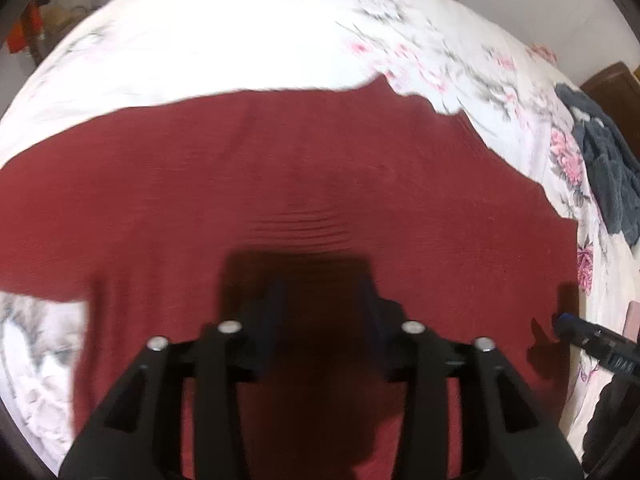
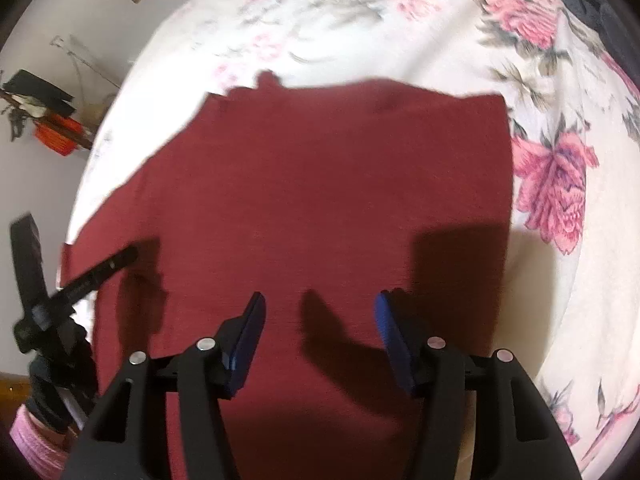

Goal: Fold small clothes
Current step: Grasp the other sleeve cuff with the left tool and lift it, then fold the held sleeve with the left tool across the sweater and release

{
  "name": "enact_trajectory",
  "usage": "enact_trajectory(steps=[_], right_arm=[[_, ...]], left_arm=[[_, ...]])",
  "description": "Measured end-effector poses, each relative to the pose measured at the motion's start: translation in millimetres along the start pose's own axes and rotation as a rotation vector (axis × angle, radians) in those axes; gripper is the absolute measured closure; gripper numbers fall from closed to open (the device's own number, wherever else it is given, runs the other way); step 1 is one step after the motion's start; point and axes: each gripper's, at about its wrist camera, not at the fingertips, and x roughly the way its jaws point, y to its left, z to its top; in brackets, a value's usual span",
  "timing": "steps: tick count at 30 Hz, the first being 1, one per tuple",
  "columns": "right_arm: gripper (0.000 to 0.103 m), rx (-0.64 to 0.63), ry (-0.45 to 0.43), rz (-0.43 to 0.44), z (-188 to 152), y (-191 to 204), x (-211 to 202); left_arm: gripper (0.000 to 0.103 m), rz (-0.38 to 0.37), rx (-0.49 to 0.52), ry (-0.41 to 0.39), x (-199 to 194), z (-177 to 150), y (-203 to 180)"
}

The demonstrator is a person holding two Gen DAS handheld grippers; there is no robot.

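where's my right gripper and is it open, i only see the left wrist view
Observer: The right gripper is open, with its blue pads wide apart, and it is over the near part of the red garment.
Operator: any cloth between the pads
Observer: No. The gap shows only the garment lying flat below, with the gripper's shadow on it.
Operator: whats past its right finger
Observer: The garment's straight side edge, then the floral bedsheet with a large pink flower.
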Motion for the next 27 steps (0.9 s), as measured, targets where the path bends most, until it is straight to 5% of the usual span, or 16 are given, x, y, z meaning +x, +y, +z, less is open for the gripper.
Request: enact_trajectory(steps=[8,14,27], right_arm=[[0.041,-0.099,0.021,0.061,-15,63,6],[0.040,-0.171,0.074,0.076,-34,105,30],[0.040,-0.169,0.099,0.040,-47,135,54]], left_arm=[[0.059,0.168,-0.227,-0.047,-47,-20,134],[0.059,0.220,-0.447,-0.108,-71,-30,244],[0.056,0.192,-0.612,-0.198,-53,8,348]])
